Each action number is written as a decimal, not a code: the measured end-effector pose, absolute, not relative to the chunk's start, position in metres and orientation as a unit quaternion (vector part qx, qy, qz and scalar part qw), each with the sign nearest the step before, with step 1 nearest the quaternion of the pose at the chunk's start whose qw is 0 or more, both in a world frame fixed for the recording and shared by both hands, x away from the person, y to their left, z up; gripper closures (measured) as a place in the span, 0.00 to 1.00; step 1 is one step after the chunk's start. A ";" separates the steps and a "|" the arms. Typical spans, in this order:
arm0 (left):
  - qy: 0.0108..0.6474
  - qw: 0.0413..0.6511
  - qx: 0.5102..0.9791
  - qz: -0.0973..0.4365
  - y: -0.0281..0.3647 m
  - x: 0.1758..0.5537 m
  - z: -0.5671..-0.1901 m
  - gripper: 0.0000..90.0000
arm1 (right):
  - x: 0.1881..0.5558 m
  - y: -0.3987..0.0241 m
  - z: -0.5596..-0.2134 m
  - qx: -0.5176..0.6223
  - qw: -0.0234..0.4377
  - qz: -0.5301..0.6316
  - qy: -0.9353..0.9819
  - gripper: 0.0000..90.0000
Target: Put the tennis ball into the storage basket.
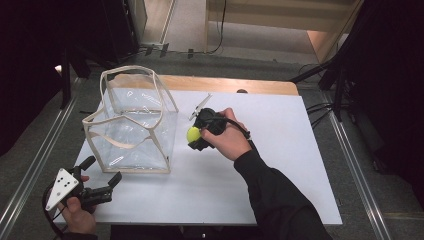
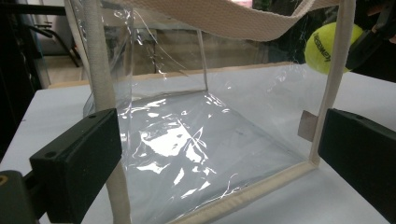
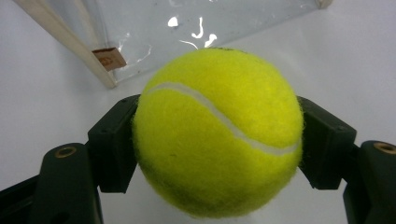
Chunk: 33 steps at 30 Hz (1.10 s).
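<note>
While the high view looks down on the white surface (image 1: 280, 165), a clear plastic bag (image 1: 132, 122) with cream fabric trim and straps stands upright on its left part, its top open. The right tool (image 1: 196, 135) sits just to the right of the bag, clamped on a yellow-green tennis ball (image 1: 193, 134), with the right hand (image 1: 230, 137) wrapped round it. The left tool (image 1: 102, 175) is at the near left corner, held by the left hand (image 1: 80, 215), its jaws spread wide and empty, near the bag's lower edge. From the left gripper view, the two black jaws stand far apart in front of the bag (image 2: 187, 140), and the ball (image 2: 327, 46) shows beyond its far side. From the right gripper view, the ball (image 3: 217, 133) is pinched between both jaws above the surface (image 3: 355, 60), the bag's corner (image 3: 107, 58) just beyond.
</note>
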<state>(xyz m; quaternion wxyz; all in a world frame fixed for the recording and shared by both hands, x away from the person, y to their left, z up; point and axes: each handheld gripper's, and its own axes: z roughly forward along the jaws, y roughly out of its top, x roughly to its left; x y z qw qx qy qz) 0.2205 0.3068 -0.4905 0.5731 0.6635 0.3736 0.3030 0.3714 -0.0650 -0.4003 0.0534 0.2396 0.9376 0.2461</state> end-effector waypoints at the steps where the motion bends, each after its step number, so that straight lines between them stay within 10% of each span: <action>1: 0.373 0.574 0.663 0.303 0.307 0.221 -0.491 0.00 | 0.372 -0.064 -0.399 0.239 0.051 0.248 0.937 0.26; 33: 0.373 0.577 0.661 0.301 0.307 0.221 -0.491 0.00 | 0.379 -0.043 -0.359 0.218 0.045 0.260 0.940 0.26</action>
